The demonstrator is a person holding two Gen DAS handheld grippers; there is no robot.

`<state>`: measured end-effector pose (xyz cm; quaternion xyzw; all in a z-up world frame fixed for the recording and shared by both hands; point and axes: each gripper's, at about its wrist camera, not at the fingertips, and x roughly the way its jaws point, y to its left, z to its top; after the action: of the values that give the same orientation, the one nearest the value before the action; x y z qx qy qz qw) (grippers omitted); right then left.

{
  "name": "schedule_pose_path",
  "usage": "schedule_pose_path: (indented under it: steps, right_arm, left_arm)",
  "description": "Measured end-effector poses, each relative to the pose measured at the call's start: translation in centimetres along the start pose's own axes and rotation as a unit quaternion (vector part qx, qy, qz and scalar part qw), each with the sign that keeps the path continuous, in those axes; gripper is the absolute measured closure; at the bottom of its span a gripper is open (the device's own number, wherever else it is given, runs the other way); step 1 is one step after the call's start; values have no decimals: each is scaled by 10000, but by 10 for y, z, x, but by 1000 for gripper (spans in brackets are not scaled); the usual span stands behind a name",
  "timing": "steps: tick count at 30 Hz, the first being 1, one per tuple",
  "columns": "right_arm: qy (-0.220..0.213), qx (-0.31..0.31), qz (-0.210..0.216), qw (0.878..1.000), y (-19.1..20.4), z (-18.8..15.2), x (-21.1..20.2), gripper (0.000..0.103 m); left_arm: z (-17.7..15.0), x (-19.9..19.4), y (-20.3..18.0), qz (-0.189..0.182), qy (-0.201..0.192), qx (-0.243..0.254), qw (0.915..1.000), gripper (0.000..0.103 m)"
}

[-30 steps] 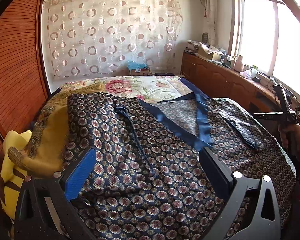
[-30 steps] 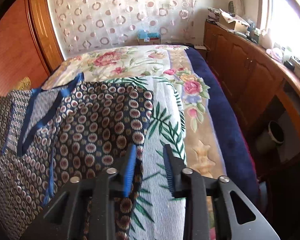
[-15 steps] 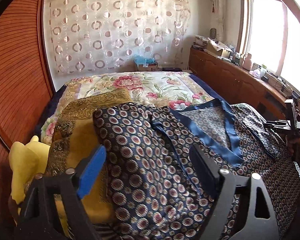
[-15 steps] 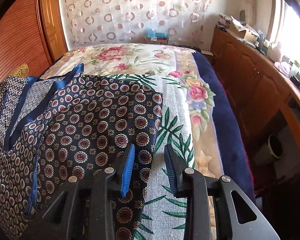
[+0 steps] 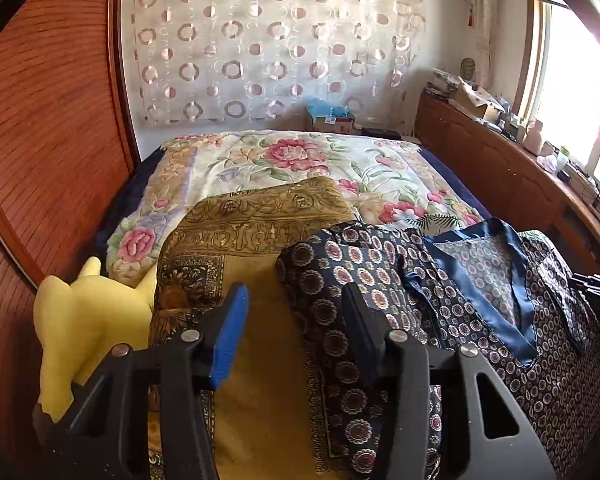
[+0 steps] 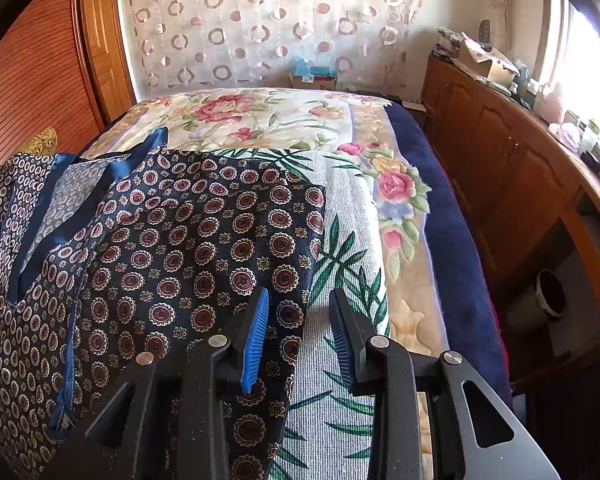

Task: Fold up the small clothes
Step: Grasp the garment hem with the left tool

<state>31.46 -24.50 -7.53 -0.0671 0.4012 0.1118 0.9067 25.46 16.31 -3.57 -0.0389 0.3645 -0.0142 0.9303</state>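
Observation:
A dark blue garment with round medallion print and a satin blue collar lies spread on the bed, seen in the left wrist view (image 5: 500, 280) and the right wrist view (image 6: 180, 240). My left gripper (image 5: 292, 320) is open, its jaws straddling the garment's left edge where it overlaps a gold patterned cloth (image 5: 252, 232). My right gripper (image 6: 298, 328) is open, its jaws either side of the garment's right edge, over a white cloth with green leaves (image 6: 340, 280). Neither gripper holds anything.
A floral bedspread (image 6: 260, 120) covers the bed. A yellow plush toy (image 5: 80, 320) sits at the left by the red wooden wall (image 5: 40, 120). A wooden cabinet (image 6: 500, 140) with clutter runs along the right. A pot (image 6: 548, 292) stands on the floor.
My left gripper has moved left, from over the garment's middle to its left edge over the gold cloth, and its jaws have narrowed. My right gripper's jaws have widened a little and stayed near the right edge.

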Motion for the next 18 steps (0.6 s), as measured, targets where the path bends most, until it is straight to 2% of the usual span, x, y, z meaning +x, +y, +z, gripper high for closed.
schedule_pose_path:
  steps: [8, 12, 18]
  right_arm:
    - [-1, 0, -5, 10000, 0, 0, 0, 70]
    - [-3, 2, -4, 10000, 0, 0, 0, 70]
    - [-3, 3, -4, 10000, 0, 0, 0, 70]
  left_arm:
    - [-2, 28, -12, -159, 429, 61, 9989, 54]
    - [2, 38, -20, 6, 576, 204, 9981, 54]
    - [4, 43, -20, 27, 645, 213, 9977, 54]
